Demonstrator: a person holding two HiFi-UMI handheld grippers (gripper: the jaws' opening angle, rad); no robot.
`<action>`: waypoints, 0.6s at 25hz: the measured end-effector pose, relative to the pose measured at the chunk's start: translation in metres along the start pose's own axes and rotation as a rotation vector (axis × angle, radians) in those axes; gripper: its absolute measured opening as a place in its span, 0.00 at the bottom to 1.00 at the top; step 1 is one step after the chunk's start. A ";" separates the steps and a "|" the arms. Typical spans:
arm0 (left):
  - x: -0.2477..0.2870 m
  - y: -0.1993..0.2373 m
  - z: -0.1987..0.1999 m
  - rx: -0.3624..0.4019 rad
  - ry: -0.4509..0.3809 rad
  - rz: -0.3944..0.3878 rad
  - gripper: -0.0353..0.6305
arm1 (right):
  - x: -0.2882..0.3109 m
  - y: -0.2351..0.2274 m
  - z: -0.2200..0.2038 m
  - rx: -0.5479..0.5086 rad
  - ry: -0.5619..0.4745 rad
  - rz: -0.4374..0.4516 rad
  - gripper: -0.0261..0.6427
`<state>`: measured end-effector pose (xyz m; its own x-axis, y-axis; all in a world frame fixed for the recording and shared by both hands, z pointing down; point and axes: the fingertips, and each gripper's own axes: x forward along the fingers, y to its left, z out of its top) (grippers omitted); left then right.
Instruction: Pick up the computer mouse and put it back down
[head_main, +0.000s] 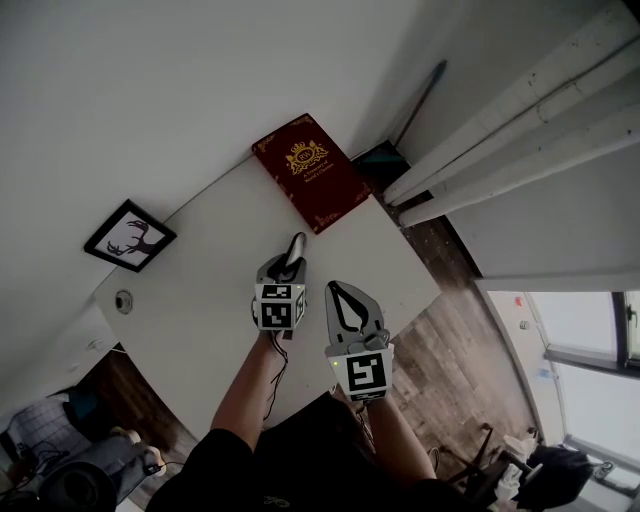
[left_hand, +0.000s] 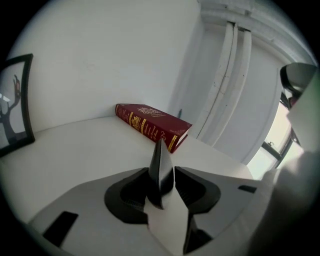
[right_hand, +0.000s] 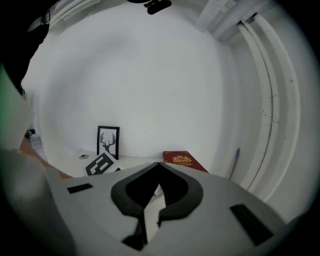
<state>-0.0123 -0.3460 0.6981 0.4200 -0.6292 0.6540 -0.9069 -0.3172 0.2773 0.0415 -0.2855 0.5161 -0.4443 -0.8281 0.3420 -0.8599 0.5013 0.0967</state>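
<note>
The computer mouse (head_main: 294, 250) is dark with a grey stripe. It sticks out beyond the jaws of my left gripper (head_main: 287, 266), which is shut on its sides above the white table (head_main: 190, 300). In the left gripper view the mouse (left_hand: 161, 170) stands on edge as a thin dark wedge between the two jaws of the left gripper (left_hand: 161, 176). Whether it touches the table I cannot tell. Its cable (head_main: 279, 362) trails back under the forearm. My right gripper (head_main: 335, 289) hovers just right of it, shut and empty, tips together (right_hand: 160, 164).
A dark red book (head_main: 312, 170) with gold print lies at the table's far corner. A framed deer picture (head_main: 130, 236) leans on the wall at left, with a small round disc (head_main: 123, 301) near it. White pipes (head_main: 520, 110) run along the right wall above wood floor (head_main: 455, 340).
</note>
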 end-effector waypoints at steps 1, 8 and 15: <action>-0.001 0.002 0.001 0.016 -0.006 0.015 0.29 | 0.000 0.000 -0.001 0.000 0.001 -0.001 0.07; -0.004 0.010 0.004 0.061 -0.024 0.060 0.34 | -0.002 0.002 -0.006 0.005 0.011 -0.006 0.07; -0.009 0.013 0.005 0.066 -0.038 0.072 0.35 | -0.004 0.005 -0.006 0.001 0.013 -0.006 0.07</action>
<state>-0.0278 -0.3478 0.6925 0.3554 -0.6781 0.6433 -0.9314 -0.3148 0.1828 0.0402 -0.2781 0.5206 -0.4356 -0.8280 0.3532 -0.8630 0.4957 0.0978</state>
